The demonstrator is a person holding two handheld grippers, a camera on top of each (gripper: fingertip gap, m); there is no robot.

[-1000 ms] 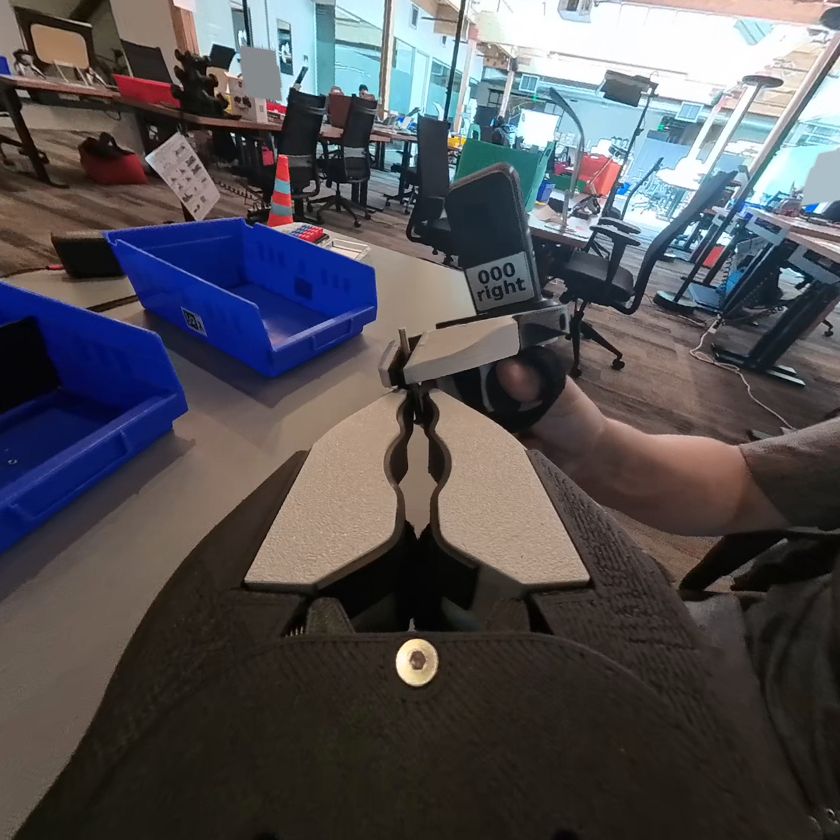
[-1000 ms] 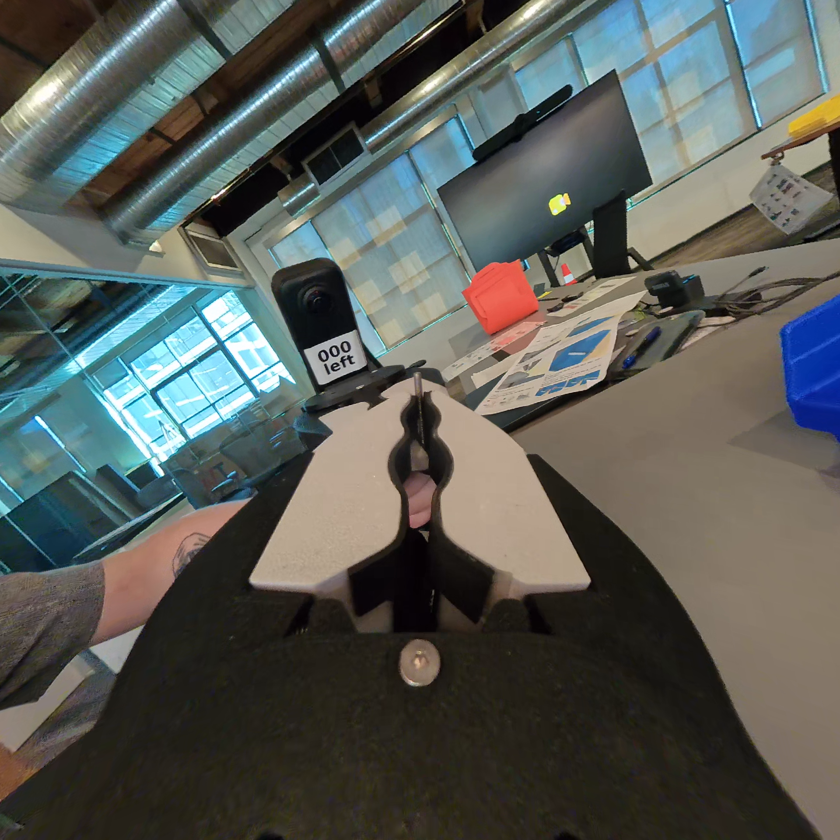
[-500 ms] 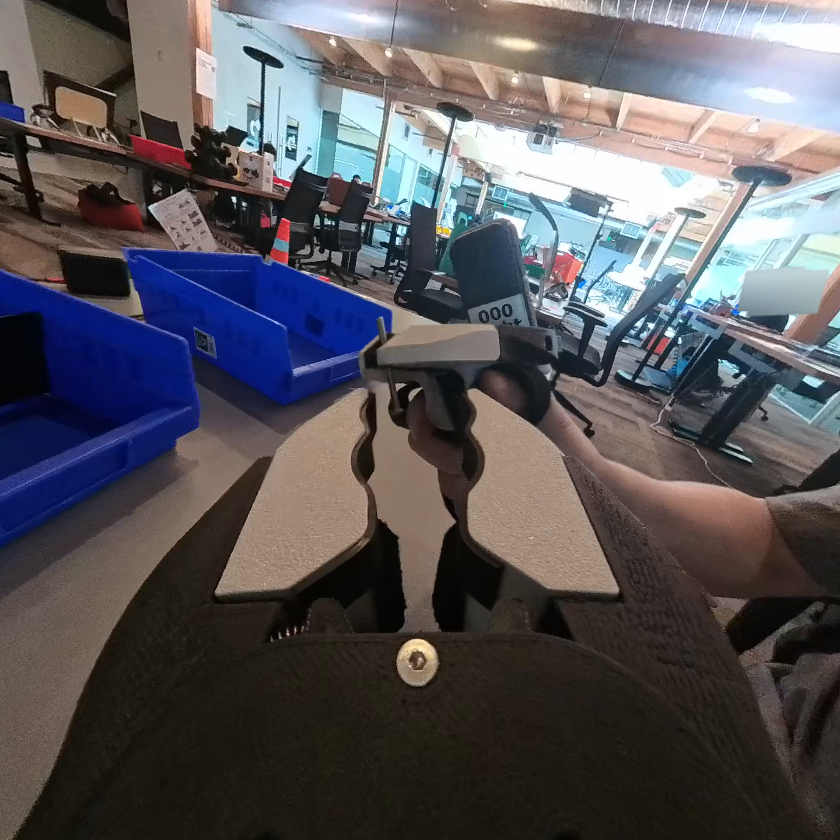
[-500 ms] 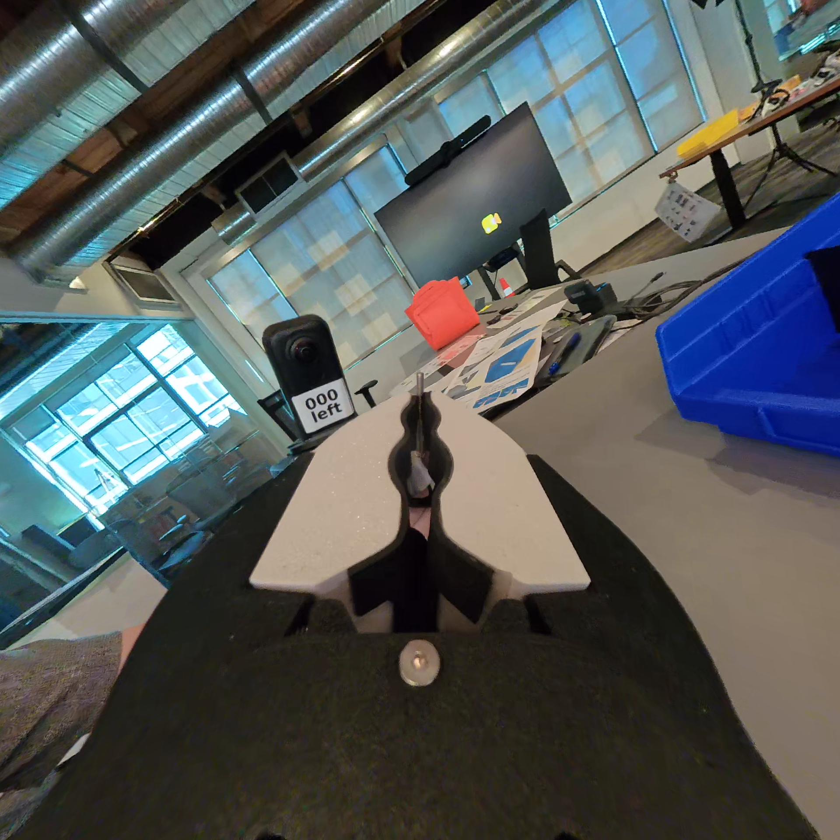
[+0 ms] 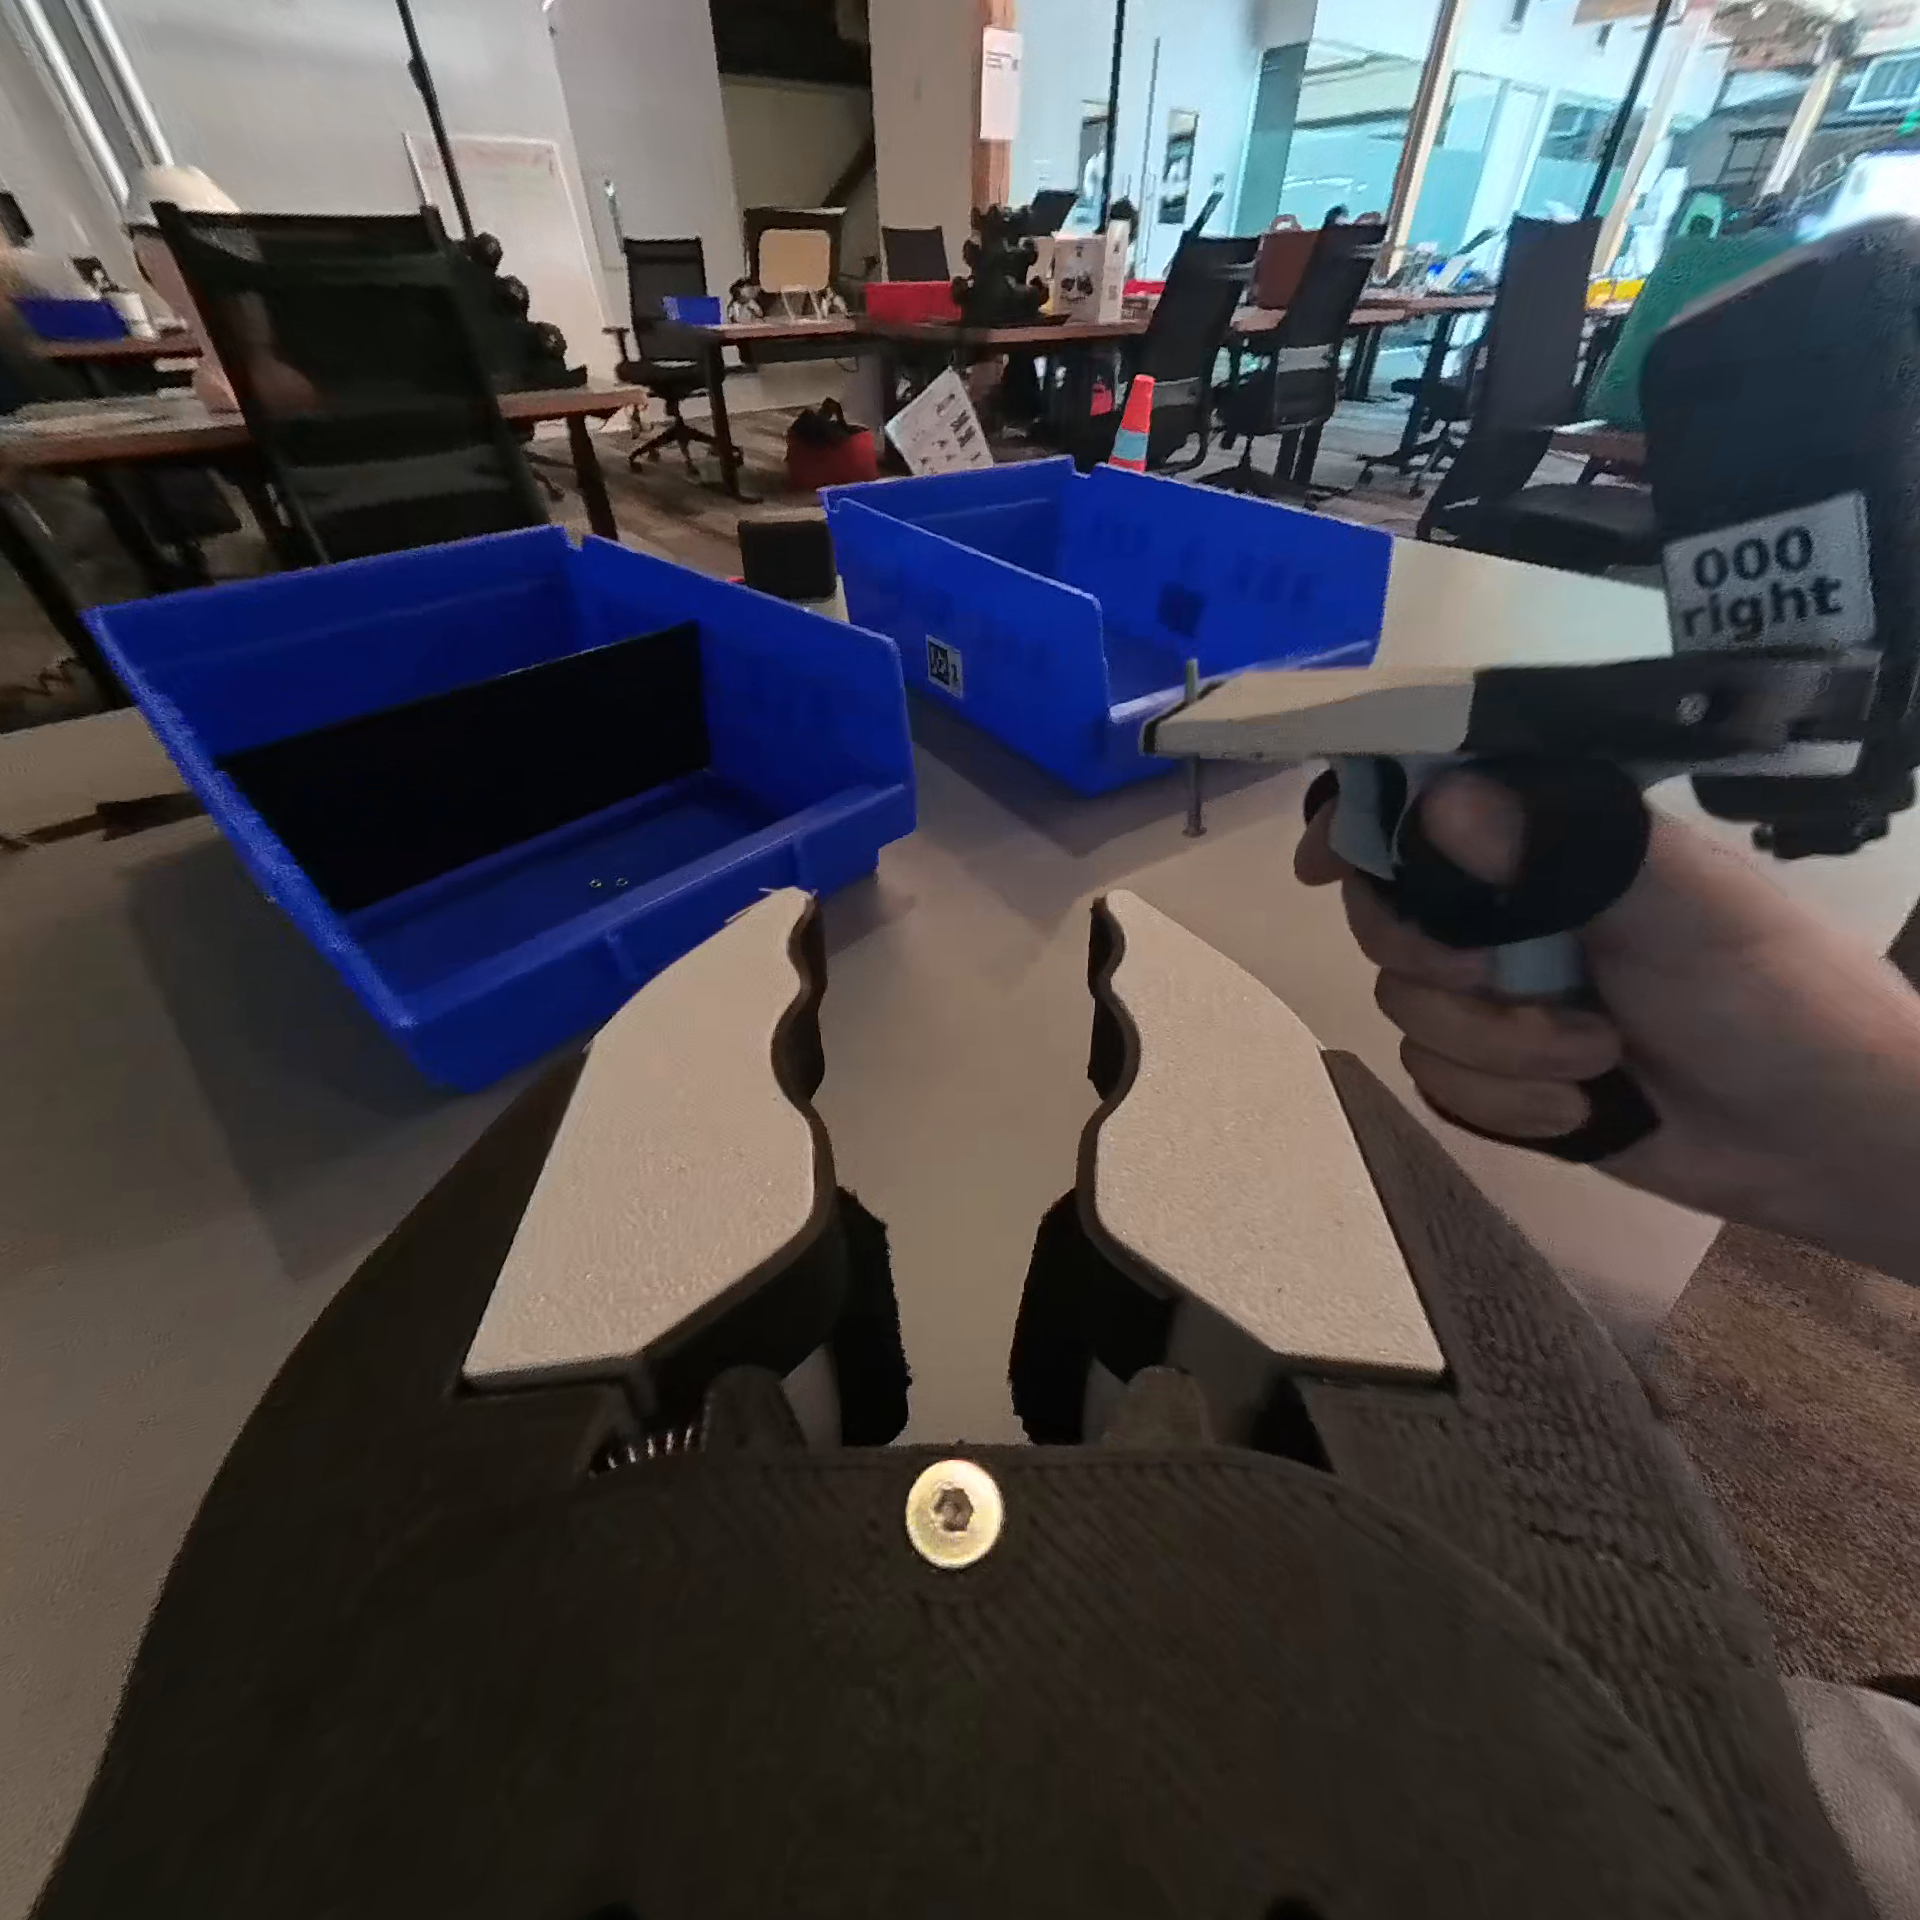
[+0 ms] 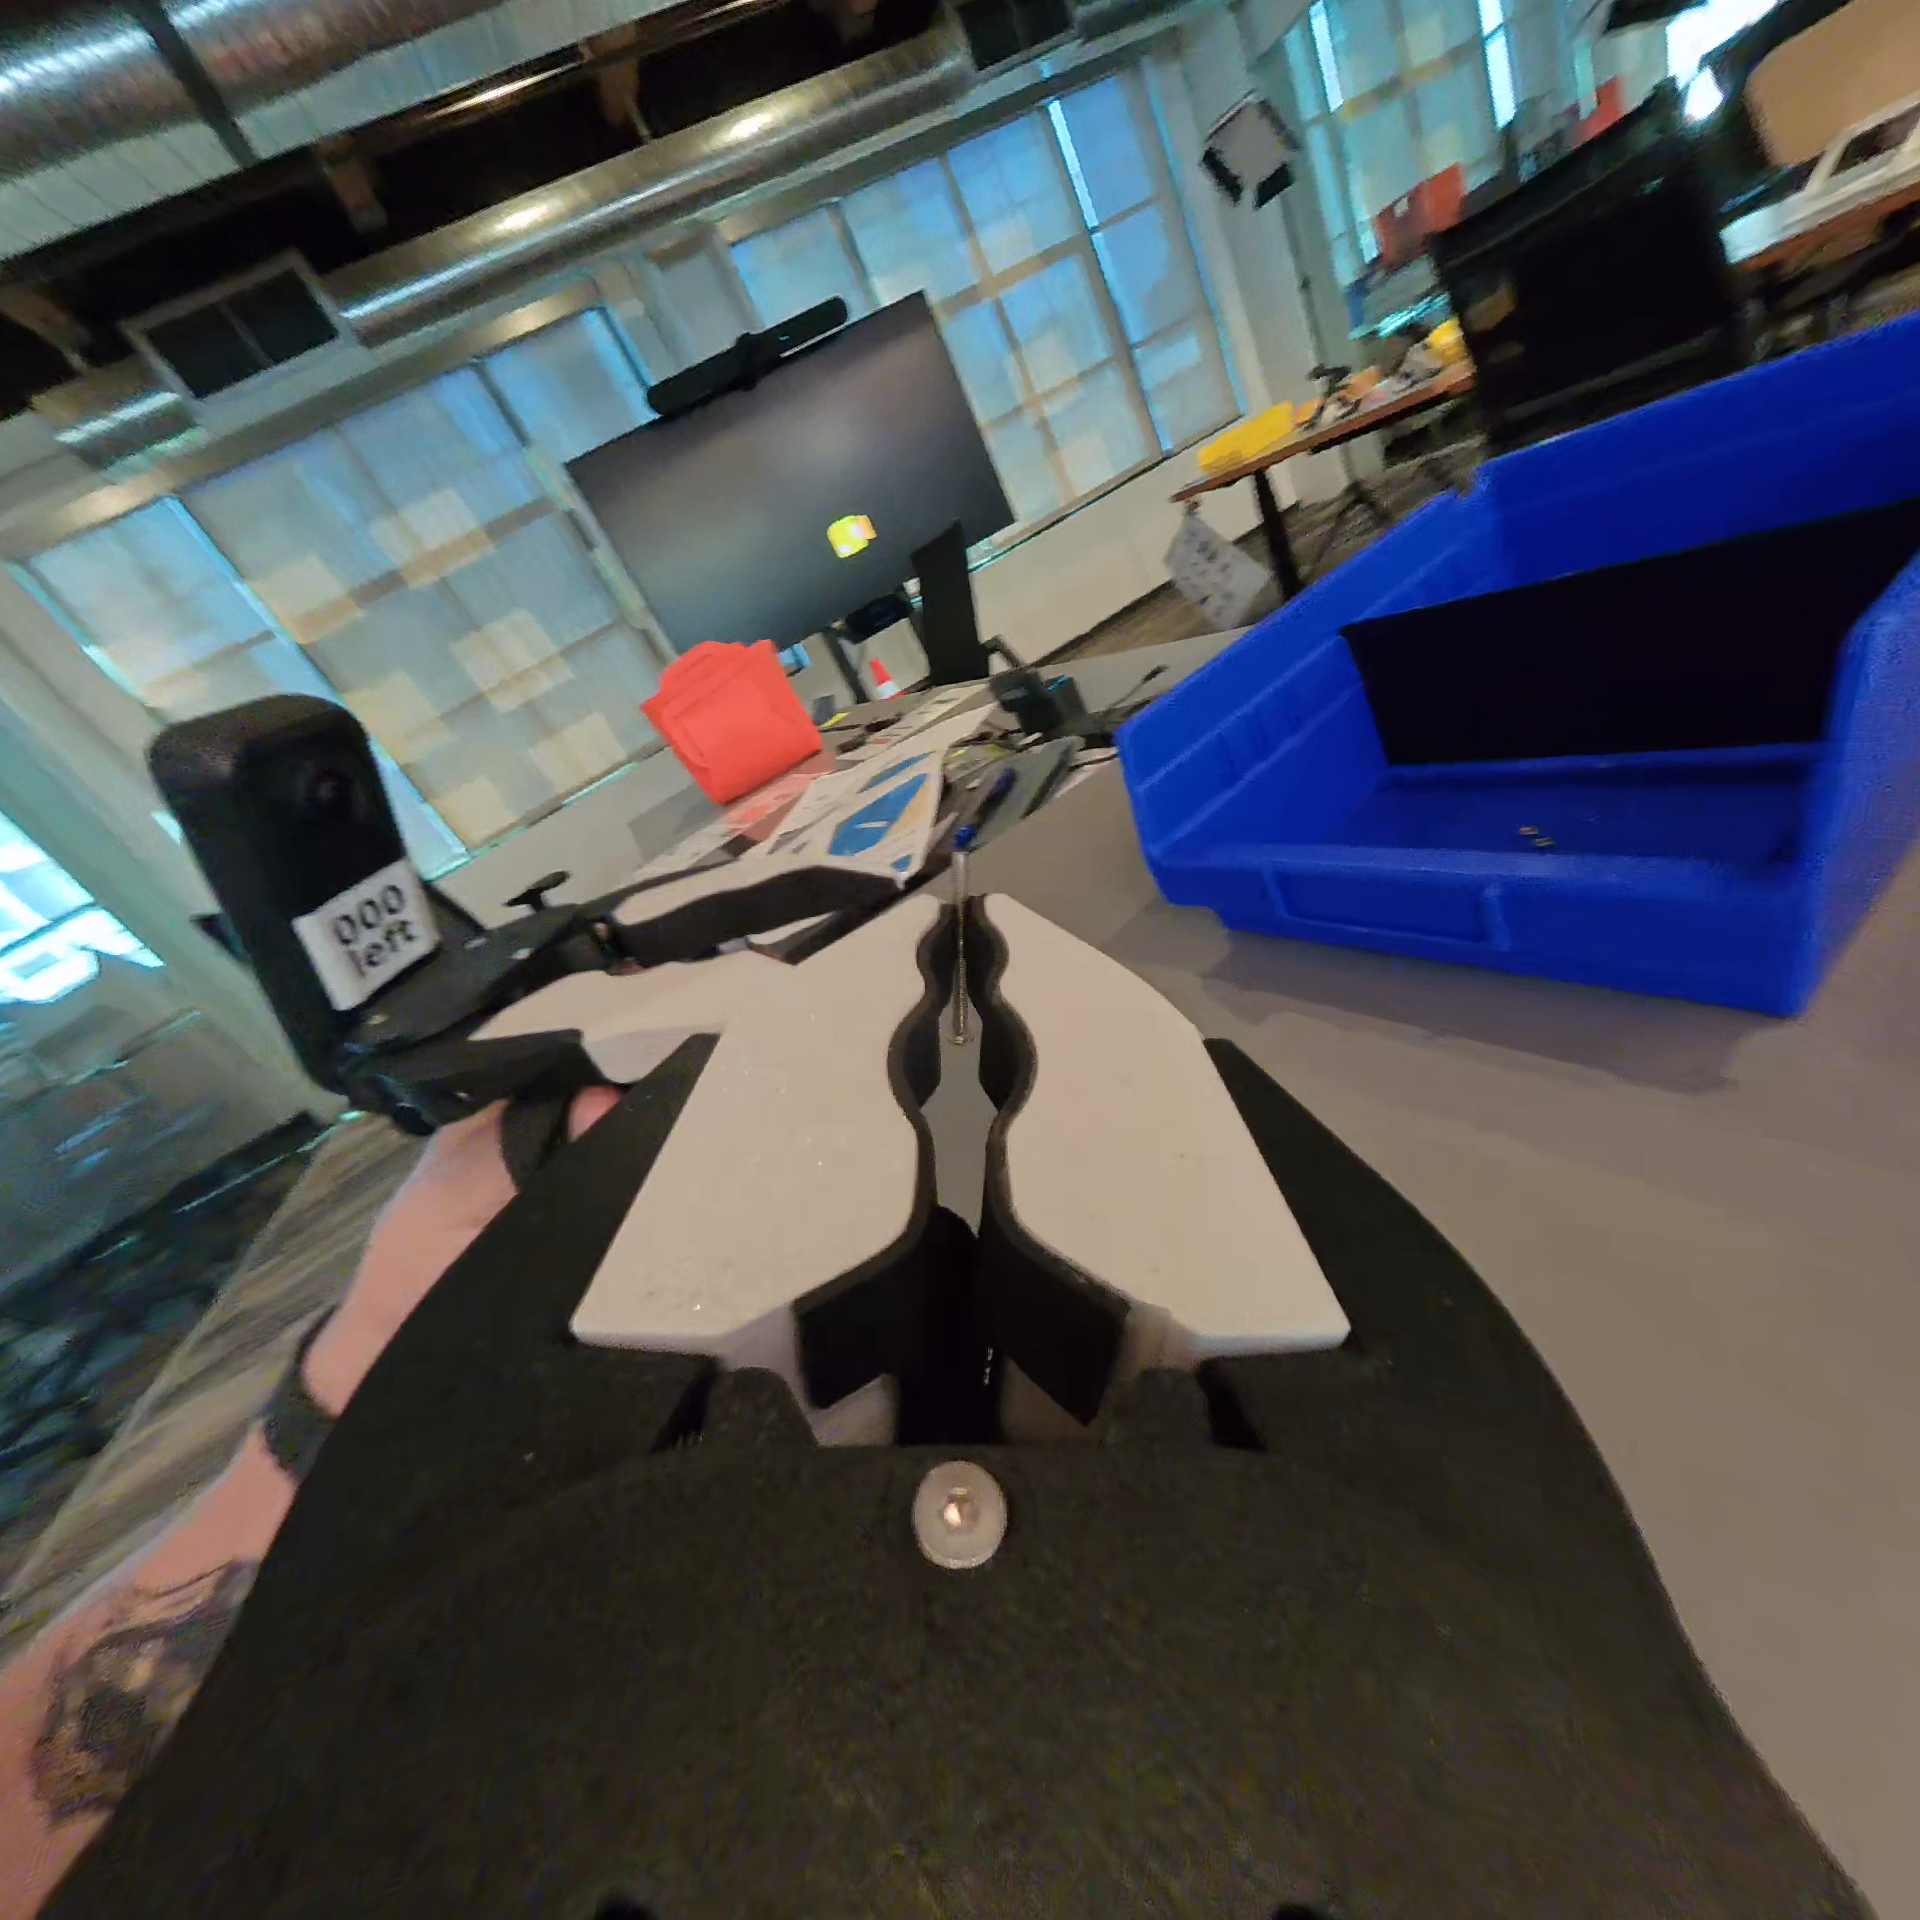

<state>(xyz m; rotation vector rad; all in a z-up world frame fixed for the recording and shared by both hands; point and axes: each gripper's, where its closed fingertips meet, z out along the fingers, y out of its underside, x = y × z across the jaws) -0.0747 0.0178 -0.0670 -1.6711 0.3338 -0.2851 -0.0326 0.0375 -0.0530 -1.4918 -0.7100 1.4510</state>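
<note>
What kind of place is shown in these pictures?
Probably an open-plan office or lab workspace: rows of desks with black office chairs, a large dark monitor by tall windows, and blue storage bins on a grey table.

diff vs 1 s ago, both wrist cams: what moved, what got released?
The left tool opened, letting go of the thin metal screw, and drew back from the right tool. The screw now sits only in the right tool, which stayed shut on it and swung toward the nearer blue bin. Both bins, including the far blue bin, and the grey table are unchanged.
</note>
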